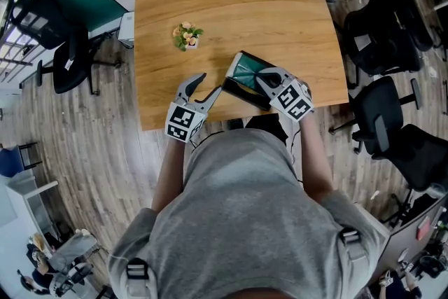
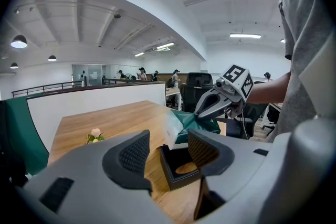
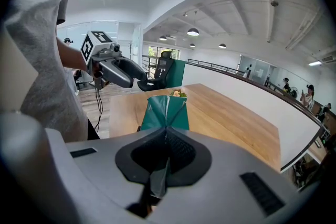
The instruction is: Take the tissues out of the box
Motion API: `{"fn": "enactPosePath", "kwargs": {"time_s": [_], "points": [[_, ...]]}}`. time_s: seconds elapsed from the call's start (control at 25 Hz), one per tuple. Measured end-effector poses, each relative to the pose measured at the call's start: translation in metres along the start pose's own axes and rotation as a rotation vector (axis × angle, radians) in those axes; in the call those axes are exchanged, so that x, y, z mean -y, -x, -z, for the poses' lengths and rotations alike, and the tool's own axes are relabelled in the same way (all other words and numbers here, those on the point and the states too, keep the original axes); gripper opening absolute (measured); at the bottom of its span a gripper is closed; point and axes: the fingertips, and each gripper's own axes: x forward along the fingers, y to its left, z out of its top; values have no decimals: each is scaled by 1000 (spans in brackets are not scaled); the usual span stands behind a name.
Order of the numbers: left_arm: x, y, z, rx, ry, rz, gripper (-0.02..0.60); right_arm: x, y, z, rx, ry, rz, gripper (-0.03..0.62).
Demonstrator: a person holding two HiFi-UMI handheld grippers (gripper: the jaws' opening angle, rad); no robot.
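The head view looks steeply down from above the person's shoulders onto the whole surface (image 1: 231, 3). The left gripper (image 1: 208, 85) and the right gripper (image 1: 260, 79) are at its near edge. The left gripper view sits low behind its own fingers (image 2: 134, 153) and faces across the surface to the right gripper, which is close by. The right gripper view faces along the surface, very near the pack (image 3: 165, 110). All three views share the pack, the flowers (image 1: 187, 36) and the surface.

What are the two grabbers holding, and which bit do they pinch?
The right gripper pinches the green tissue pack by its near end seam. The left gripper is open and holds nothing.
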Motion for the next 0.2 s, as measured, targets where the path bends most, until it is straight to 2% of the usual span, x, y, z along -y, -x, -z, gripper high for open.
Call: {"fn": "enactPosePath", "kwargs": {"time_s": [0.2], "points": [[-3,-3,-2,4,-3,2,242,2,1,-2,5,4,6,9]]}}
